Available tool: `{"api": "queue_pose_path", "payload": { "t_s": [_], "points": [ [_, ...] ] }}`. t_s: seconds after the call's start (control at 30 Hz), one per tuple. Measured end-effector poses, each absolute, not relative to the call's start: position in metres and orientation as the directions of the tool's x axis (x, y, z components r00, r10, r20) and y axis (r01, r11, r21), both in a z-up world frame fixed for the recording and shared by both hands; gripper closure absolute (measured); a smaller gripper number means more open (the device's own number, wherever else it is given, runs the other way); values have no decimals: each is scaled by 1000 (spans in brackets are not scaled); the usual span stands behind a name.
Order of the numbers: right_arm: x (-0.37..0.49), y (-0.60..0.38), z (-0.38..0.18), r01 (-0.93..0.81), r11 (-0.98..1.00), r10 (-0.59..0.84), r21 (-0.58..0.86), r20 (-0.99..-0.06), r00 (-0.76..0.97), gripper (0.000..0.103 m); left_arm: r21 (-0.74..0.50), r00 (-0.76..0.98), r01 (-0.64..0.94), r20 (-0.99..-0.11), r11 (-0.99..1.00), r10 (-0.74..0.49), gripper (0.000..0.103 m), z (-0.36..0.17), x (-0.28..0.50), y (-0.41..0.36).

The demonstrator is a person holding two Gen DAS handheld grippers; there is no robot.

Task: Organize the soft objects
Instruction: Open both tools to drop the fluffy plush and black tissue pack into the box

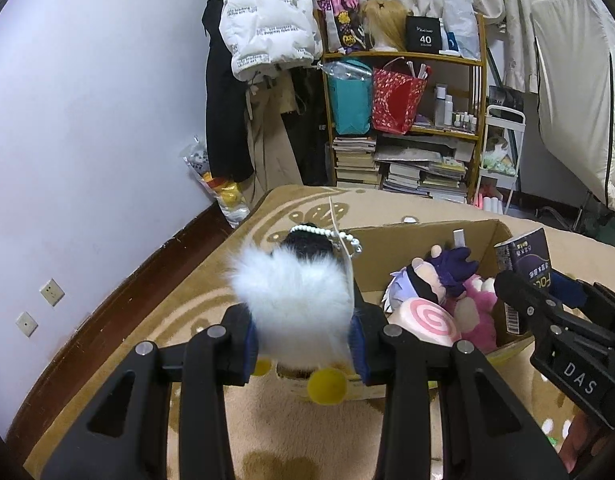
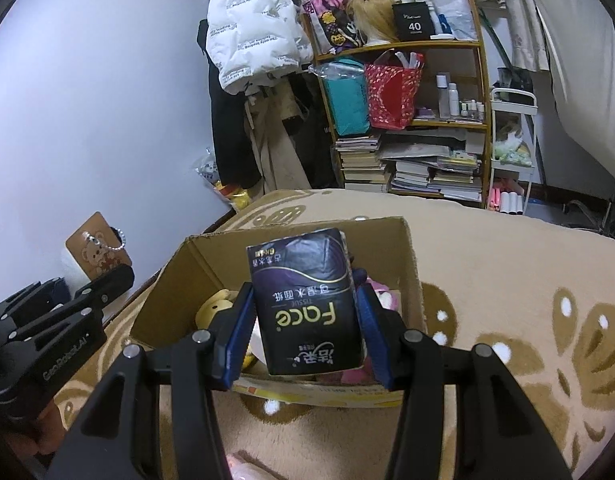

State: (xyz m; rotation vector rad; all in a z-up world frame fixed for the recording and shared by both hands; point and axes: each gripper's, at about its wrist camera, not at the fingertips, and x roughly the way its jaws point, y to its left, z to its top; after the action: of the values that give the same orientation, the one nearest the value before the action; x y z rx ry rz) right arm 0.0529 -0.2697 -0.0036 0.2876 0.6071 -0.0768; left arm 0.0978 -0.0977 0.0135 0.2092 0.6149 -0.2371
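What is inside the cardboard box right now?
In the cardboard box: a purple-haired doll, a pink plush, a pink swirl cushion and a yellow plush. Anything beneath them is covered.

white fluffy plush (image 1: pixel 295 304), dark tissue pack (image 2: pixel 307 300)

Left gripper (image 1: pixel 303 344) clamps white fluffy plush (image 1: pixel 295 304) — beside cardboard box (image 1: pixel 407 240) holding plush toys (image 1: pixel 439 300).

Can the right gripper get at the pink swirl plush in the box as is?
Probably not: right gripper is shut on the tissue pack, so its jaws are occupied. The swirl plush lies uncovered in the cardboard box.
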Motion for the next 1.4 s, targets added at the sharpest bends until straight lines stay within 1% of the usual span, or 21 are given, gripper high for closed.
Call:
{"api": "queue_pose_path", "payload": {
  "t_s": [0.1, 0.17, 0.33, 0.47, 0.73, 0.8, 0.83, 0.87, 0.9, 0.93, 0.97, 1.0, 1.03, 1.07, 1.1, 1.17, 1.23, 1.33, 1.4],
  "points": [
    [57, -269, -7, 151, 959, 14, 239, -574, 819, 49, 142, 787, 280, -600, 950, -142, 68, 6, 103, -100],
    [60, -268, -10, 149, 960, 16, 236, -579, 815, 49, 156, 783, 257, -611, 954, -111, 67, 0, 107, -102],
    [66, -267, -20, 160, 964, 0, 214, -601, 800, 49, 145, 763, 270, -636, 952, -119, 67, -10, 112, -105],
    [69, -270, -27, 169, 960, 3, 223, -614, 789, 48, 154, 755, 274, -645, 949, -114, 66, -15, 115, -107],
    [67, -274, -27, 176, 954, 8, 241, -610, 792, 48, 138, 749, 273, -651, 952, -121, 64, -15, 116, -106],
    [67, -274, -27, 174, 955, 9, 241, -608, 794, 48, 129, 749, 278, -650, 952, -130, 56, -15, 116, -106],
    [66, -274, -27, 172, 955, 10, 241, -607, 795, 48, 127, 757, 276, -640, 953, -134, 47, -14, 113, -106],
    [66, -274, -27, 170, 956, 10, 240, -605, 796, 48, 127, 763, 278, -631, 952, -139, 42, -13, 112, -106],
    [65, -273, -26, 168, 956, 11, 240, -602, 798, 48, 130, 771, 282, -620, 950, -144, 39, -11, 109, -106],
    [65, -273, -26, 166, 956, 12, 240, -601, 799, 44, 142, 777, 284, -614, 948, -141, 35, -10, 107, -107],
    [65, -273, -25, 168, 957, 7, 237, -599, 801, 36, 157, 782, 283, -609, 946, -133, 30, -9, 106, -108],
    [63, -272, -24, 176, 957, -3, 232, -596, 803, 31, 163, 785, 282, -606, 945, -129, 28, -7, 106, -109],
    [62, -272, -23, 182, 956, -12, 230, -590, 807, 22, 171, 788, 284, -602, 944, -128, 23, -6, 105, -108],
    [60, -272, -21, 182, 956, -14, 231, -582, 813, 17, 174, 790, 286, -599, 942, -129, 17, -5, 104, -108],
    [59, -272, -18, 181, 956, -15, 231, -577, 817, 16, 176, 793, 285, -596, 942, -129, 14, -4, 104, -106],
    [57, -271, -14, 183, 957, -21, 227, -573, 820, 12, 183, 798, 278, -590, 943, -121, 5, 0, 102, -104],
    [56, -270, -11, 186, 958, -28, 217, -578, 816, 11, 194, 803, 269, -586, 943, -108, 1, 3, 100, -102],
    [52, -271, -9, 206, 956, -45, 209, -588, 808, 0, 204, 805, 252, -587, 946, -88, 0, 7, 95, -97],
    [45, -273, -7, 216, 951, -47, 221, -587, 808, 0, 201, 804, 242, -590, 949, -80, 0, 8, 90, -91]
  ]
}}
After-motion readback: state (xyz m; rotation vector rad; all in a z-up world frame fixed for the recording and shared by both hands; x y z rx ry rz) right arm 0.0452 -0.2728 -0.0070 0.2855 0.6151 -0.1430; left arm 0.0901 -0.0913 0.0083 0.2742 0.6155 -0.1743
